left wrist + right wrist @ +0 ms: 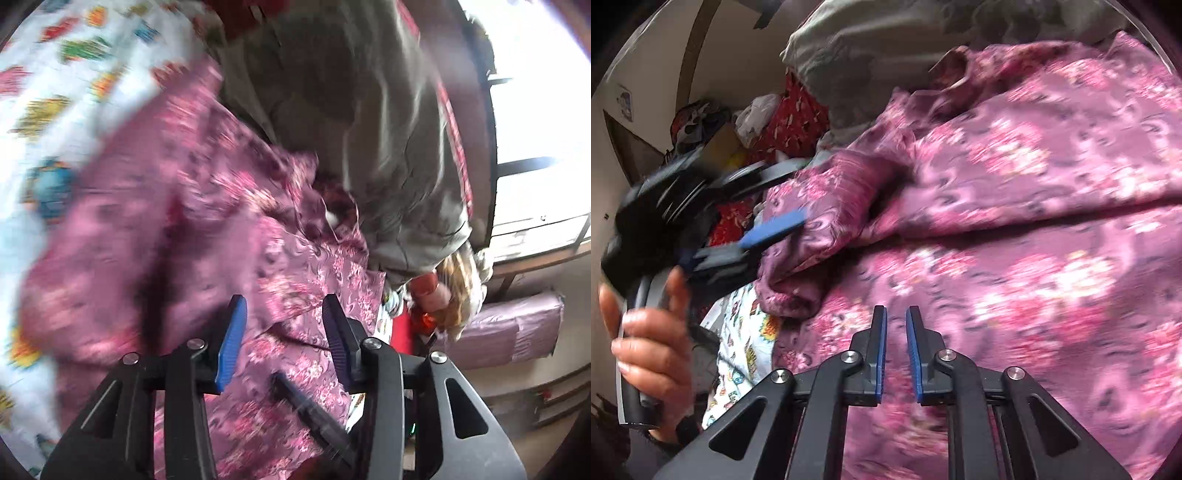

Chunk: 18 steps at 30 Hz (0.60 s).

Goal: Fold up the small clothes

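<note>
Cartoon-printed bedsheet (55, 122) covers the bed, with a bright window beyond its far edge and a clutter of red cloth and bags toward the wall. On the sheet lies the task's thing, a purple floral garment (177, 229), spread wide but rumpled; a grey garment (369, 122) is heaped just behind it, touching its upper edge.

Judging by the right wrist view, folding is at an early stage: one end of the purple floral garment, perhaps a sleeve, is doubled over on itself in a loose roll near the bed's edge, and a long crease runs across the body, yet no tidy rectangle has formed. Most folds seem left to do, and the grey garment looks untouched.

Left hand-held gripper (282, 332) hovers over the cloth with jaws wide apart, grasping nothing. Right hand-held gripper (896, 343) has its jaws parted by a narrow gap, also empty, low over the fabric. Motion blur hides finer detail.
</note>
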Tool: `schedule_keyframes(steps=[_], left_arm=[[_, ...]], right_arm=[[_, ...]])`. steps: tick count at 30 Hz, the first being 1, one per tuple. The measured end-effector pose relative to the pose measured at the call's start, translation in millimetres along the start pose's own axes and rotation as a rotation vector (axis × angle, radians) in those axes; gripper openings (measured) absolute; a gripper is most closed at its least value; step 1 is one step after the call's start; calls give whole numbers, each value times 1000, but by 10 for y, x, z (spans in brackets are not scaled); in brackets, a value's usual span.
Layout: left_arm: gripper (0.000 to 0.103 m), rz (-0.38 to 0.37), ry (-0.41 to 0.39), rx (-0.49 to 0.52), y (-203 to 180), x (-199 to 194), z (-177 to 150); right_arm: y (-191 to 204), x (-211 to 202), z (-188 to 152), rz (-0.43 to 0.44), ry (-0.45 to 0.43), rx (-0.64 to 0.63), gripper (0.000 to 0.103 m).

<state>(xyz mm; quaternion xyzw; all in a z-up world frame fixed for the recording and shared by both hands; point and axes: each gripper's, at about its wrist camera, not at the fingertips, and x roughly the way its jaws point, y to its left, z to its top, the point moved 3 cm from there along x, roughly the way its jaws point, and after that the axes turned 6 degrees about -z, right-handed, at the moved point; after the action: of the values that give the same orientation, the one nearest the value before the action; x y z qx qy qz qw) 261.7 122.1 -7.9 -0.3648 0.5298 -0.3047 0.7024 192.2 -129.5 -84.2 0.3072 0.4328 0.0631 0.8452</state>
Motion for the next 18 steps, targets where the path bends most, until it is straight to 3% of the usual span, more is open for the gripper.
schedule_keyframes(steps=[2, 7, 9, 11, 17, 18], left_arm=[[48, 2, -44, -21, 171, -255, -104], [49, -7, -83, -120, 578, -397, -253], [49, -37, -82, -177, 707, -369, -254], [49, -51, -81, -197, 755, -301, -230], [49, -83, -82, -237, 772, -148, -243], [49, -92, -81, -238, 762, -146, -285]], right_arm=[[-114, -82, 91, -1, -20, 33, 15], [-150, -56, 348, 74, -60, 157, 28], [-109, 2, 491, 98, -69, 182, 48], [-54, 91, 619, 117, -67, 214, 58], [130, 478, 817, 106, 12, 235, 57], [142, 491, 819, 101, 15, 220, 49]])
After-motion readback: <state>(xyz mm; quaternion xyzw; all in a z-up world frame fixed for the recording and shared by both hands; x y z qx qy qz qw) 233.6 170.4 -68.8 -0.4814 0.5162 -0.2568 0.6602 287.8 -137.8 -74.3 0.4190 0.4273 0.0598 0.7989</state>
